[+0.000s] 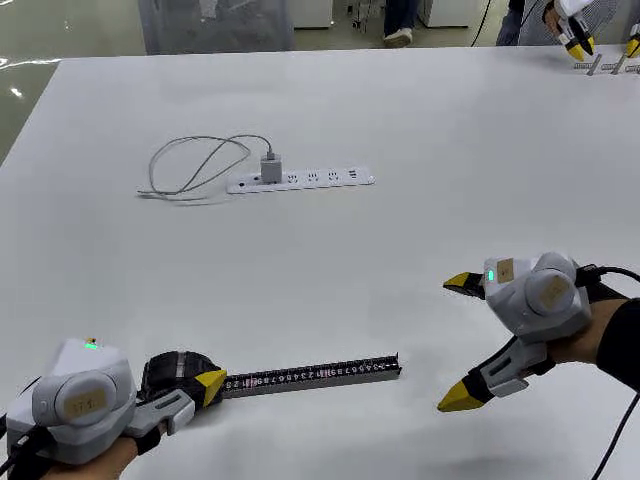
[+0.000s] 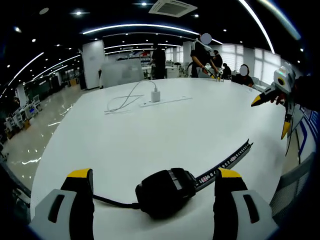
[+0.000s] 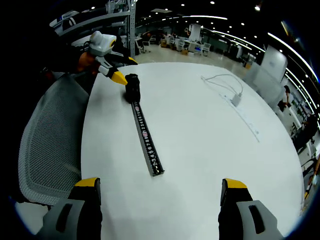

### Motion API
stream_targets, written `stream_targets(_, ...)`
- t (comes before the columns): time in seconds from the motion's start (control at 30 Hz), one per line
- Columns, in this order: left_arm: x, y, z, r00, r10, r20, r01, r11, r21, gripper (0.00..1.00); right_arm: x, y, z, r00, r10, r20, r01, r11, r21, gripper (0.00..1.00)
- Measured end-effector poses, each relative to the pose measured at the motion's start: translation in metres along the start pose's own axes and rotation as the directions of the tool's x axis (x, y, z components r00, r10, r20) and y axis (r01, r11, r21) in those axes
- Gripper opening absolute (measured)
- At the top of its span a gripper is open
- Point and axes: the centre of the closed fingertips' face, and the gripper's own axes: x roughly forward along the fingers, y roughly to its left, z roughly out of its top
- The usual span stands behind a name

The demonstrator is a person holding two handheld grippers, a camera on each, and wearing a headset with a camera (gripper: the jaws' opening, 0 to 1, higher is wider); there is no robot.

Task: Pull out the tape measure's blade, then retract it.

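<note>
The left claw point(image 2: 154, 174) is spread wide, and the black tape measure point(image 2: 165, 192) lies on the table between its jaws, gripped by neither. The blade point(image 1: 310, 375) is pulled out flat across the white table point(image 1: 420, 230), pointing toward the right claw point(image 1: 460, 342). That claw is also open, holds nothing, and sits just past the blade's tip without touching it. Farther back lies a power strip point(image 1: 300, 180) with a plugged-in charger point(image 1: 270, 168) and a looped cable point(image 1: 195, 165). People stand at the table's far edge.

A big open-plan lab hall: white workbench point(image 1: 420, 250), ceiling strip lights point(image 2: 150, 26), glossy floor point(image 2: 30, 145), people point(image 2: 202, 57) working at neighbouring benches.
</note>
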Motion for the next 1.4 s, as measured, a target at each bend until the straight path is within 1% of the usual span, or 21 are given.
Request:
stream_targets(0.13, 0.003, -0.003, -0.002, 0.9999, 0.0, 0.014, 0.0, 1.0, -0.013, 0.99, 0.006, -0.003, 0.002, 0.9997, 0.014, -0.018, -0.014, 0.999, -0.028, 0.99)
stream_targets(0.23, 0.004, -0.006, -0.004, 0.9999, -0.008, 0.012, 0.008, 0.999, -0.033, 0.99, 0.01, -0.005, 0.004, 0.9995, 0.02, -0.023, -0.021, 0.999, -0.034, 0.99)
stream_targets(0.3, 0.007, -0.006, -0.007, 1.0, -0.001, 0.004, 0.001, 0.999, -0.038, 0.99, 0.014, -0.004, 0.003, 0.9989, 0.03, -0.036, -0.031, 0.999, -0.034, 0.99)
stream_targets(0.4, 0.011, -0.006, -0.008, 0.9999, 0.008, 0.007, -0.008, 0.999, -0.046, 0.99, 0.02, -0.005, 0.0, 0.9979, 0.039, -0.051, -0.04, 0.999, -0.021, 0.99)
stream_targets(0.47, 0.013, -0.007, -0.009, 0.9999, 0.01, 0.003, -0.01, 0.999, -0.051, 0.99, 0.025, -0.005, 0.0, 0.9973, 0.044, -0.059, -0.046, 0.998, -0.03, 0.99)
stream_targets(0.57, 0.014, -0.009, -0.011, 1.0, 0.006, 0.003, -0.006, 0.999, -0.047, 0.99, 0.03, -0.003, 0.0, 0.9956, 0.06, -0.072, -0.064, 0.997, -0.048, 0.99)
stream_targets(0.67, 0.015, -0.01, -0.013, 1.0, -0.001, 0.002, 0.001, 0.999, -0.038, 0.99, 0.036, -0.004, -0.002, 0.9942, 0.061, -0.089, -0.067, 0.995, -0.072, 0.99)
stream_targets(0.73, 0.018, -0.008, -0.018, 0.9999, 0.002, -0.011, -0.002, 0.999, -0.041, 0.99, 0.04, -0.005, -0.003, 0.9932, 0.074, -0.09, -0.08, 0.994, -0.07, 0.99)
stream_targets(0.8, 0.018, -0.007, -0.021, 0.9998, 0.007, -0.016, -0.008, 0.999, -0.05, 0.99, 0.044, -0.005, -0.004, 0.9921, 0.083, -0.094, -0.089, 0.994, -0.062, 0.99)
stream_targets(0.9, 0.018, -0.007, -0.022, 0.9999, 0.005, -0.011, -0.006, 0.998, -0.069, 0.99, 0.048, -0.005, -0.007, 0.9909, 0.091, -0.099, -0.097, 0.994, -0.058, 0.93)
stream_targets(0.93, 0.018, -0.007, -0.022, 0.9999, 0.006, -0.012, -0.007, 0.998, -0.069, 0.99, 0.051, -0.007, -0.009, 0.9904, 0.087, -0.107, -0.094, 0.994, -0.058, 0.93)
stream_targets(0.97, 0.018, -0.007, -0.024, 0.9999, 0.008, -0.015, -0.009, 0.998, -0.067, 0.99, 0.053, -0.007, -0.013, 0.9886, 0.09, -0.121, -0.097, 0.994, -0.052, 0.93)
stream_targets(1.0, 0.018, -0.007, -0.025, 0.9998, 0.008, -0.019, -0.009, 0.997, -0.07, 0.99, 0.055, -0.006, -0.014, 0.9875, 0.098, -0.124, -0.104, 0.994, -0.044, 0.92)
stream_targets(1.07, 0.019, -0.007, -0.026, 0.9998, 0.009, -0.017, -0.011, 0.996, -0.091, 0.99, 0.057, -0.005, -0.016, 0.9857, 0.105, -0.132, -0.113, 0.992, -0.055, 0.87)
stream_targets(1.1, 0.019, -0.006, -0.027, 0.9999, 0.009, -0.014, -0.011, 0.996, -0.088, 0.99, 0.058, -0.004, -0.016, 0.9853, 0.108, -0.133, -0.116, 0.991, -0.06, 0.84)
stream_targets(1.13, 0.02, -0.006, -0.028, 0.9998, 0.01, -0.017, -0.011, 0.996, -0.083, 0.99, 0.06, -0.004, -0.017, 0.985, 0.11, -0.133, -0.119, 0.991, -0.059, 0.83)
stream_targets(1.2, 0.021, -0.007, -0.028, 0.9998, 0.006, -0.017, -0.007, 0.996, -0.094, 0.99, 0.063, -0.002, -0.016, 0.9833, 0.12, -0.137, -0.129, 0.99, -0.057, 0.81)
stream_targets(1.27, 0.021, -0.007, -0.026, 0.9999, 0.002, -0.015, -0.004, 0.995, -0.102, 0.99, 0.064, -0.002, -0.015, 0.9827, 0.123, -0.138, -0.135, 0.988, -0.08, 0.74)
stream_targets(1.33, 0.021, -0.006, -0.026, 0.9999, 0.003, -0.013, -0.004, 0.996, -0.092, 0.99, 0.066, -0.001, -0.016, 0.9809, 0.133, -0.142, -0.145, 0.986, -0.079, 0.67)
stream_targets(1.4, 0.021, -0.007, -0.025, 1.0, 0.001, -0.008, -0.002, 0.996, -0.085, 0.99, 0.068, -0.002, -0.017, 0.9799, 0.131, -0.151, -0.145, 0.985, -0.09, 0.62)
